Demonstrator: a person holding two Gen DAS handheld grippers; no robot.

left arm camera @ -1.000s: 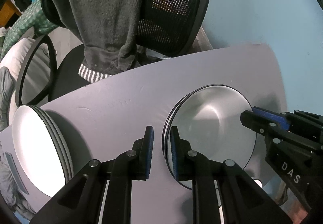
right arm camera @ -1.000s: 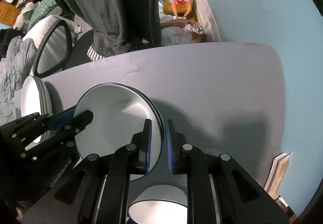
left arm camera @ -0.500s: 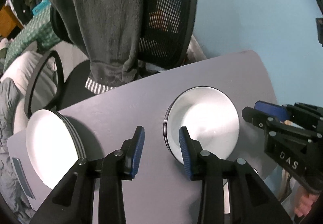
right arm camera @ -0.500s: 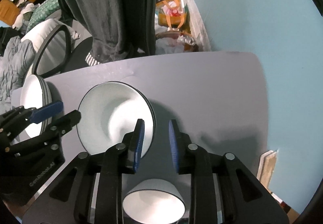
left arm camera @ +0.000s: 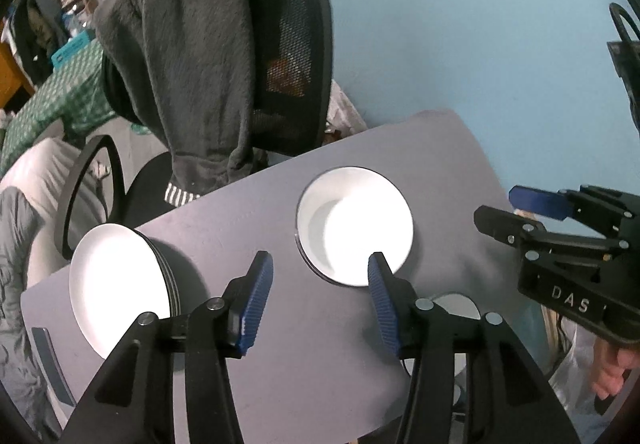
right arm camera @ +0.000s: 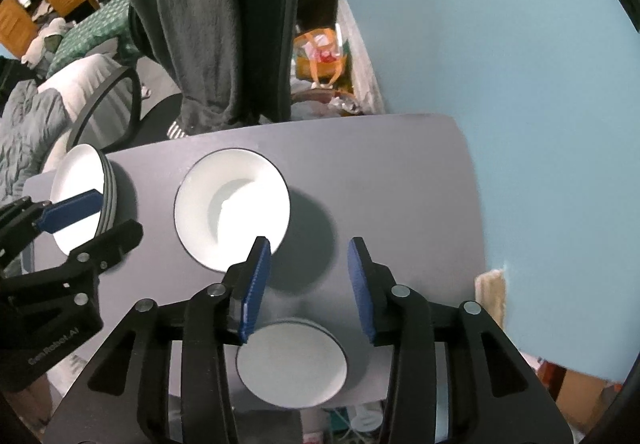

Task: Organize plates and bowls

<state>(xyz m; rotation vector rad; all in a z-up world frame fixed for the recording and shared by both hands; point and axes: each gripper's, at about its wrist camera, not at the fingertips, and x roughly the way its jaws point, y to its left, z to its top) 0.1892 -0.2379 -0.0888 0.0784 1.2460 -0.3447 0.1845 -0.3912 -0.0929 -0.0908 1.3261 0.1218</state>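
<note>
A white deep plate with a dark rim tops a short stack in the middle of the grey table. A taller stack of white plates stands at the table's left end. A white bowl sits near the front edge, partly hidden in the left wrist view. My left gripper hovers over the middle stack's left side, my right gripper over its right side. Both jaws are opening, with nothing between them.
A black mesh office chair with a dark grey garment draped over it stands behind the table. A blue wall runs along the right. A dark flat item lies at the table's left edge. A hand holds the right gripper.
Both grippers let go of the middle plate's rim, opened wider and rose away from the table. The plate now rests on its stack.
</note>
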